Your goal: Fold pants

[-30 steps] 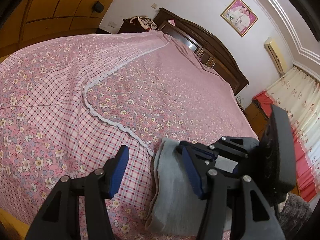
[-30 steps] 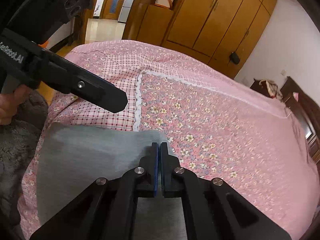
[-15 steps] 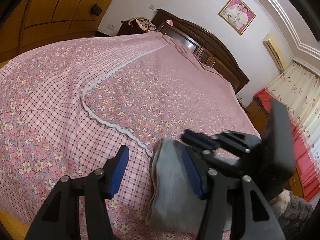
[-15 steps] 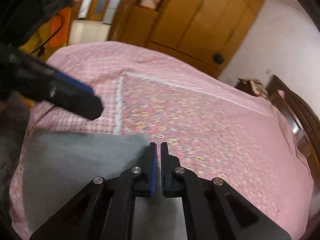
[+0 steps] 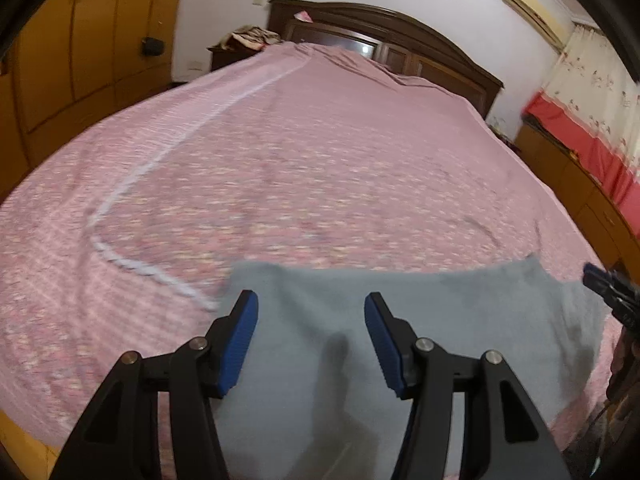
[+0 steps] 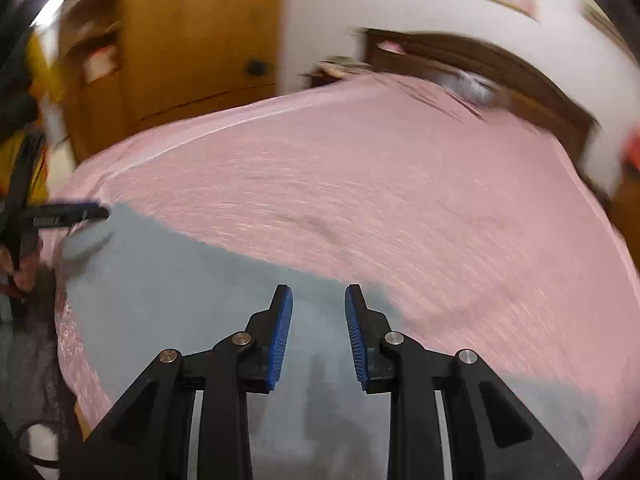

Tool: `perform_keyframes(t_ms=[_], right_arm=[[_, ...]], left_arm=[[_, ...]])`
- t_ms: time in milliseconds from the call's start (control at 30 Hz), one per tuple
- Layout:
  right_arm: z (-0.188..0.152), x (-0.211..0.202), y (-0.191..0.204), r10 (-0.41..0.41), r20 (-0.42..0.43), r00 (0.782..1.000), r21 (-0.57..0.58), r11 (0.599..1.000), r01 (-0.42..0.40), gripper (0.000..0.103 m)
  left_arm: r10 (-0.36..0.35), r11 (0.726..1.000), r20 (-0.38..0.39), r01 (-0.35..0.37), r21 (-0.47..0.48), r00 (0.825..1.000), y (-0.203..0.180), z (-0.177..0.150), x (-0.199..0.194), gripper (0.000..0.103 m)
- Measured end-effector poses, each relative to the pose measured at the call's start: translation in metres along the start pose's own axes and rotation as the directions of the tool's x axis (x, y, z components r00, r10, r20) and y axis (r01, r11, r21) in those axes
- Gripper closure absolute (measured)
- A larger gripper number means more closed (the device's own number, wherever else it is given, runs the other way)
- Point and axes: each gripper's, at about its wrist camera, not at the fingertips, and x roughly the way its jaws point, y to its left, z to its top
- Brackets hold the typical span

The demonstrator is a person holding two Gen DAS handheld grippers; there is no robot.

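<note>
Grey pants [image 5: 440,320] lie folded flat at the near edge of the pink bed [image 5: 320,160]. My left gripper [image 5: 311,300] hovers open over the pants' left part, nothing between its blue pads. The right gripper's tip [image 5: 604,284] shows at the pants' right corner. In the right wrist view, my right gripper [image 6: 318,292] is above the pants [image 6: 180,288] near their far edge. Its jaws are opening with a clear gap and no cloth pinched between them. The left gripper [image 6: 72,216] pokes in over the pants' far left corner. Both views are motion-blurred.
A dark wooden headboard [image 5: 400,40] stands at the far end of the bed. Wooden wardrobes [image 5: 80,40] line the left wall, with a nightstand [image 5: 248,38] holding clothes beside them. Red and cream curtains [image 5: 592,120] hang on the right. A hand [image 6: 20,272] grips the left tool.
My right gripper went from shut to open and swung across the pants. My left gripper rolled and moved over the pants, which now lie wide under it.
</note>
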Motion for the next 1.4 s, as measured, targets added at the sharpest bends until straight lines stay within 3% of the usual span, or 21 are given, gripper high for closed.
perform_keyframes(t_ms=[200,267,300,367,467,567,733,833,867,900,967,1067,1233,1300,1400], right_arm=[[-0.056,-0.069,-0.122,-0.09,-0.011,0.996,0.296,0.951,0.089,0.073],[-0.079,-0.087,-0.15,-0.114,-0.01,0.993,0.381,0.918,0.109,0.07],[-0.093,-0.093,-0.166,-0.102,-0.022,0.995,0.423,0.9,0.102,0.064],[-0.108,-0.096,-0.179,-0.087,-0.047,0.995,0.468,0.878,0.099,0.062],[-0.131,-0.09,-0.195,-0.024,-0.087,0.996,0.546,0.835,0.068,0.062],[-0.144,-0.075,-0.201,0.103,-0.086,0.991,0.611,0.791,-0.029,0.062],[-0.148,-0.041,-0.205,0.204,-0.078,0.976,0.65,0.753,-0.105,0.055],[-0.143,-0.036,-0.202,0.166,-0.055,0.985,0.636,0.766,-0.093,0.064],[-0.141,-0.037,-0.2,0.14,-0.051,0.989,0.631,0.772,-0.077,0.077],[-0.142,-0.043,-0.198,0.119,-0.035,0.992,0.631,0.773,-0.071,0.082],[-0.145,-0.052,-0.195,0.096,-0.016,0.995,0.634,0.771,-0.064,0.085],[-0.155,-0.076,-0.191,0.041,-0.015,0.999,0.592,0.806,-0.024,0.086],[-0.16,-0.09,-0.184,0.026,-0.055,0.998,0.548,0.836,0.008,0.086],[-0.167,-0.082,-0.184,0.008,-0.117,0.993,0.524,0.85,0.055,0.081],[-0.156,-0.078,-0.181,0.003,-0.108,0.994,0.516,0.855,0.054,0.076]], left_arm=[[0.006,0.999,-0.006,-0.006,0.039,1.0,-0.03,0.001,0.015,0.044],[-0.006,1.0,-0.037,0.006,0.009,0.999,-0.029,-0.004,0.026,0.045],[-0.027,1.0,-0.053,0.026,-0.014,0.998,-0.025,-0.007,0.03,0.045],[-0.045,0.998,-0.06,0.041,-0.053,0.997,-0.021,-0.012,0.036,0.045],[-0.021,1.0,-0.04,0.02,-0.024,0.999,-0.026,-0.016,0.035,0.045],[-0.01,1.0,-0.032,0.009,-0.008,0.999,-0.029,-0.019,0.037,0.045],[-0.008,1.0,-0.002,0.008,0.026,1.0,-0.03,-0.028,0.04,0.044],[-0.008,0.997,0.016,0.007,0.071,1.0,-0.03,-0.032,0.04,0.044],[-0.013,0.997,0.018,0.011,0.077,1.0,-0.03,-0.033,0.04,0.044],[-0.019,0.997,0.019,0.017,0.079,1.0,-0.029,-0.033,0.04,0.044],[-0.03,0.997,0.02,0.028,0.073,0.999,-0.026,-0.034,0.04,0.044],[-0.028,0.997,0.023,0.026,0.077,0.999,-0.026,-0.034,0.041,0.044],[-0.017,0.996,0.027,0.015,0.085,0.999,-0.029,-0.037,0.038,0.044],[-0.012,0.996,0.03,0.009,0.087,0.999,-0.031,-0.037,0.039,0.044],[-0.014,0.996,0.036,0.011,0.085,0.999,-0.031,-0.037,0.039,0.044]])
